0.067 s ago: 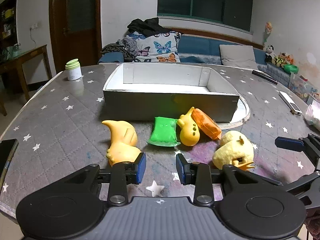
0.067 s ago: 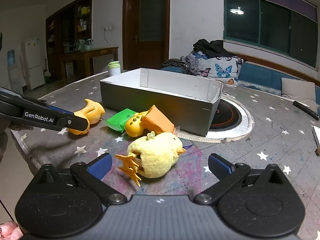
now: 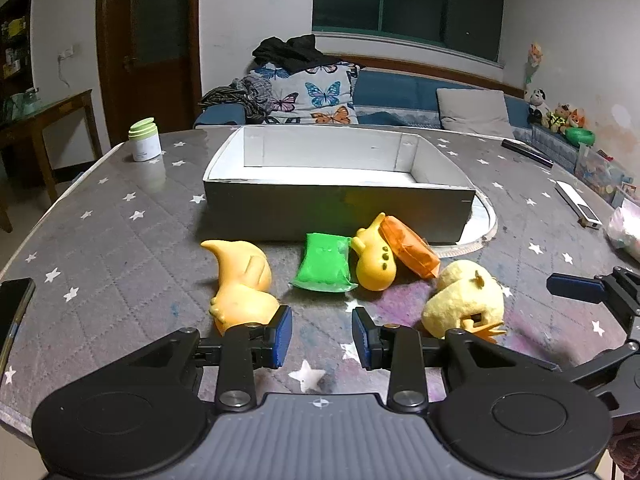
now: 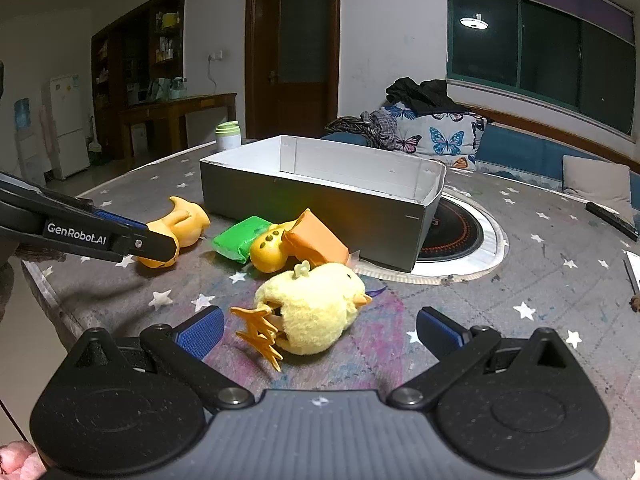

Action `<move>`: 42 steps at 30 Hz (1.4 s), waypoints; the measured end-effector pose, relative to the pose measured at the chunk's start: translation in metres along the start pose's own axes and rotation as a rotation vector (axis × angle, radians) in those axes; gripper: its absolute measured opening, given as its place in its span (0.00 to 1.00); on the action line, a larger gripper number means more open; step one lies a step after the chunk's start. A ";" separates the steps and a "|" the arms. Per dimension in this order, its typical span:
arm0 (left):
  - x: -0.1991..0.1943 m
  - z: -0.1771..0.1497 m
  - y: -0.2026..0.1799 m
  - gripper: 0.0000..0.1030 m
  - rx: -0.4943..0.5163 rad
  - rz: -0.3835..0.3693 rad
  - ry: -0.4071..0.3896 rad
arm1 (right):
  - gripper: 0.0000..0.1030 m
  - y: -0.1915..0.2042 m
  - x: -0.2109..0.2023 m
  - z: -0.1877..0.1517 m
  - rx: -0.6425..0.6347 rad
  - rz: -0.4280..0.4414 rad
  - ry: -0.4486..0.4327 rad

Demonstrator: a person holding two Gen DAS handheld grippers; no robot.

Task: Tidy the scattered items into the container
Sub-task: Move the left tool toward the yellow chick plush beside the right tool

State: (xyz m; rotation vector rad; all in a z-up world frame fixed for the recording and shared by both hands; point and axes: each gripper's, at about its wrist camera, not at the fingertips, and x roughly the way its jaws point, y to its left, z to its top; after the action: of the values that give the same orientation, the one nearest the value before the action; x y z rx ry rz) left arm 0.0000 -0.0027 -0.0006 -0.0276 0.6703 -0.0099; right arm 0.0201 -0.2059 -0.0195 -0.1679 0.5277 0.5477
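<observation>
Grey bench (image 3: 120, 240) cloth, quilted in diamonds and dotted with white stars, a purple smudge low in the frame. Centre frame, the box (image 3: 340, 216) is grey outside, white inside. Below it, a row of colour: an orange-yellow rubber toy (image 3: 240, 280) at lower left, a bright green packet (image 3: 324, 262), a yellow duck toy (image 3: 374, 260) with dark spots, an orange packet (image 3: 408, 244), and a pale yellow plush chick (image 4: 316, 308) with orange feet and beak. Upper left, a white jar (image 3: 145, 140) with a light green lid. Both black hand-held grippers, left (image 3: 322, 338) and right (image 4: 318, 330), carry blue pads. Upper centre, a butterfly-print cushion (image 3: 316, 94) on a blue sofa (image 3: 400, 92).
</observation>
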 end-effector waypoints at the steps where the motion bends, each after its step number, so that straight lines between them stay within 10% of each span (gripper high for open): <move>1: 0.000 0.000 -0.001 0.35 0.000 0.000 0.000 | 1.00 0.000 0.000 0.000 0.000 0.001 0.002; 42: 0.010 0.004 -0.028 0.35 0.046 -0.036 0.034 | 1.00 -0.001 0.013 -0.007 -0.002 0.027 0.052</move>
State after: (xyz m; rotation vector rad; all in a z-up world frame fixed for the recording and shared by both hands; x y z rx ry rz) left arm 0.0102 -0.0310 -0.0035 0.0051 0.7036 -0.0601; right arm 0.0275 -0.2026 -0.0323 -0.1780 0.5808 0.5714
